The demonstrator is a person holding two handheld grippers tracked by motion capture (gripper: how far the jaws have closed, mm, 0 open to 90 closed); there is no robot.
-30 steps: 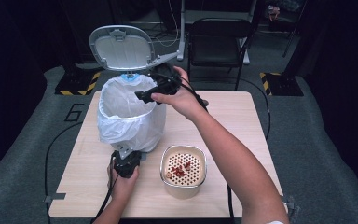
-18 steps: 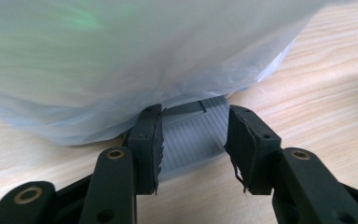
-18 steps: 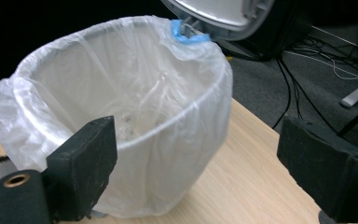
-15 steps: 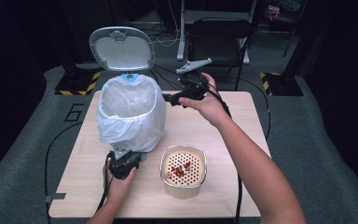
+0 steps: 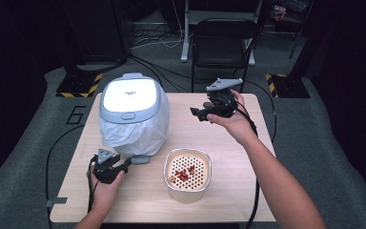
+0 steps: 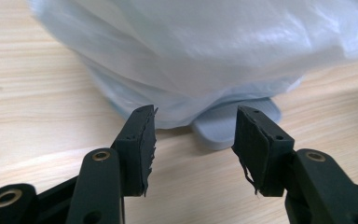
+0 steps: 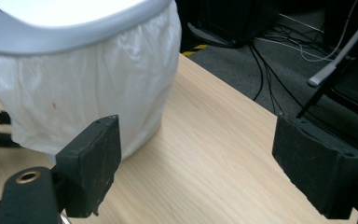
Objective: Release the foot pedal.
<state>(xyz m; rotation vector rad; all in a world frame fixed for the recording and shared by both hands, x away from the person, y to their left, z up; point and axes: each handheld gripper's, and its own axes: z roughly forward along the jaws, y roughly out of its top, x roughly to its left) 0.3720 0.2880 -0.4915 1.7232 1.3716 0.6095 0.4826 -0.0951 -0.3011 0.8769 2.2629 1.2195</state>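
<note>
Both claws open; bin (image 5: 133, 112) lidded.

White liner bag (image 5: 133, 131) hides the bin's (image 5: 129, 98) body.

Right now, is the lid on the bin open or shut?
Shut. The grey lid lies flat on top of the bin, over the white bag's rim.

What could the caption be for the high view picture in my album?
Lidded bin with white bag beside a strainer cup; left gripper open by its pedal, right gripper open above the table.
</note>
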